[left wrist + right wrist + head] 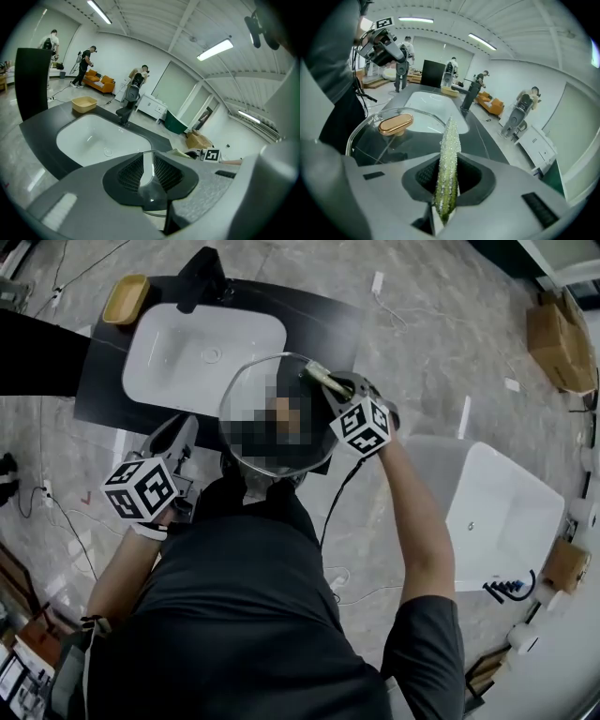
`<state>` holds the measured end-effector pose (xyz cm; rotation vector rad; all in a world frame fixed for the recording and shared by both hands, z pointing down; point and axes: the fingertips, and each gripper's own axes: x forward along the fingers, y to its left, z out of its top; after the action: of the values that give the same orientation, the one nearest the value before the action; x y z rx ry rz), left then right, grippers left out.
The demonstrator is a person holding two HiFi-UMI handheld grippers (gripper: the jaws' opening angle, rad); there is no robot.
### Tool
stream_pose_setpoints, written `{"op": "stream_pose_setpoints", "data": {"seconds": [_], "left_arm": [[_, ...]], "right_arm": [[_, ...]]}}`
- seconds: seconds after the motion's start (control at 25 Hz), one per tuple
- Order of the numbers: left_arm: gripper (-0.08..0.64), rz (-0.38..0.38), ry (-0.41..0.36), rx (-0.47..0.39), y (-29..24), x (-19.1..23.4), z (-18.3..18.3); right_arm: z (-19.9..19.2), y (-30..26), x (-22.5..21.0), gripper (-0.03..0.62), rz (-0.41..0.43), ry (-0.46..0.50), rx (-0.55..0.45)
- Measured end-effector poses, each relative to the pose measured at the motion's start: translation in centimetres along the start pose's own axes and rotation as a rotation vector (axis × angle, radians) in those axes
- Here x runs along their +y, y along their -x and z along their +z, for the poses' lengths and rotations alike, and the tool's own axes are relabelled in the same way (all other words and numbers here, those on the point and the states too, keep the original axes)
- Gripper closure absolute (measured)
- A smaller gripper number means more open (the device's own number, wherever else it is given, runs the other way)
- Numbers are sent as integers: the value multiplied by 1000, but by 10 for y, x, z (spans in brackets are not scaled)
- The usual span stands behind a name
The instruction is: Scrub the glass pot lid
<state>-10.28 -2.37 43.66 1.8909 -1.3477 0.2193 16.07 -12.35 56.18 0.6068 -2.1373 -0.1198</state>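
The glass pot lid [267,381] is held up over the black counter, part of it under a mosaic patch. My left gripper [186,439] is at its lower left; in the left gripper view the jaws [149,171] are shut on the thin glass rim [146,165], seen edge-on. My right gripper [330,390] is at the lid's upper right, shut on a green glittery scrub sponge [448,154] that points at the lid [389,140] beside its gold knob [395,124]. The sponge [317,376] lies against the lid's rim.
A white sink [202,357] with a black faucet [199,277] is set in the black counter [319,324]. A yellow dish [125,298] stands at its left end. A white bathtub [497,512] and cardboard boxes [562,338] stand to the right. Several people are far behind.
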Motion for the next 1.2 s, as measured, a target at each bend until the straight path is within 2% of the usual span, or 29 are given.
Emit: {"op": "stream_pose_setpoints", "data": {"seconds": [0.12, 0.24, 0.44, 0.76, 1.0, 1.2], "left_arm": [[489, 26, 47, 17, 9, 12, -11], [489, 30, 52, 34, 10, 14, -17], [491, -22, 20, 63, -7, -3, -17], [489, -114, -63, 151, -37, -41, -28], [489, -180, -114, 196, -55, -69, -32], [490, -219, -141, 227, -64, -81, -35]], "right_arm": [[2, -13, 17, 538, 59, 55, -16], [2, -9, 40, 538, 102, 72, -39], [-5, 14, 83, 538, 150, 10, -72], [-11, 45, 144, 538, 122, -87, -111], [-6, 59, 193, 538, 143, -116, -125], [5, 63, 229, 538, 214, -110, -134]]}}
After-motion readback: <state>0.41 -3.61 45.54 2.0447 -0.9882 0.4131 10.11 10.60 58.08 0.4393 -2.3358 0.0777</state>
